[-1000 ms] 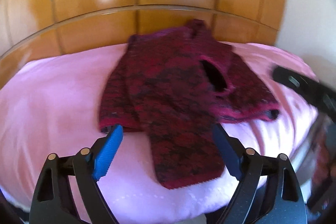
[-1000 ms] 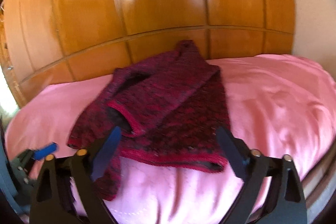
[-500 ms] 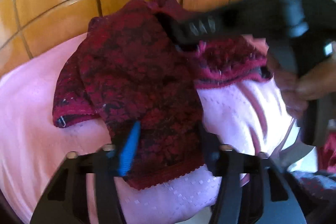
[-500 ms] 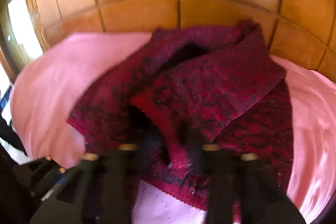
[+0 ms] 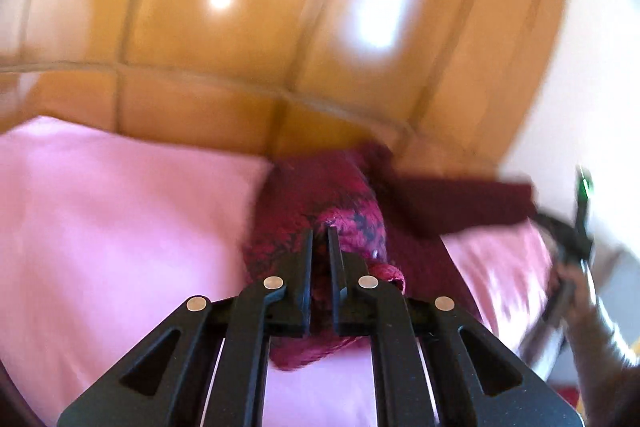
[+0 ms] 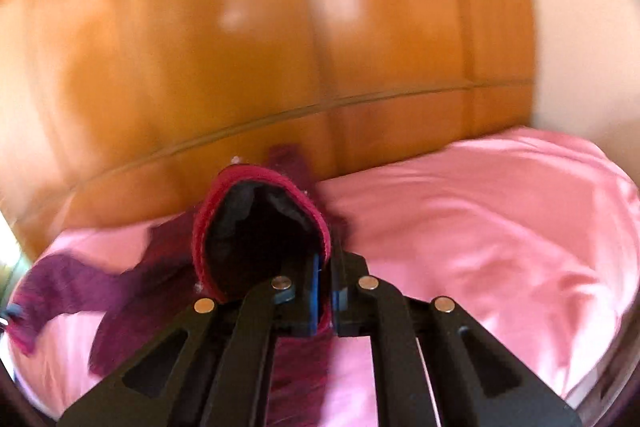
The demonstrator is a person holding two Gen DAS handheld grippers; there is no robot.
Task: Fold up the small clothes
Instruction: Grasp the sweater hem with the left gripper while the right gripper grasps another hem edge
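Observation:
A small dark red and black knitted sweater (image 5: 320, 203) lies on a pink bedcover (image 5: 120, 227). My left gripper (image 5: 320, 233) is shut on a bunched fold of the sweater and holds it up off the cover. My right gripper (image 6: 324, 259) is shut on another edge of the sweater (image 6: 260, 223), whose red-trimmed opening gapes just left of the fingers. The rest of the sweater trails blurred to the left in the right wrist view. The right gripper and the hand holding it show blurred at the right edge of the left wrist view (image 5: 572, 255).
A glossy orange wooden headboard (image 5: 280, 47) rises right behind the bed. A pale wall (image 6: 580, 27) is at the right. The pink bedcover (image 6: 500, 227) spreads to the right of the sweater, with the bed's edge at the lower right.
Both grippers have closed on the sweater, which lay flat a second ago. They have lifted it, so it is now bunched and hanging between them. Both views are motion-blurred.

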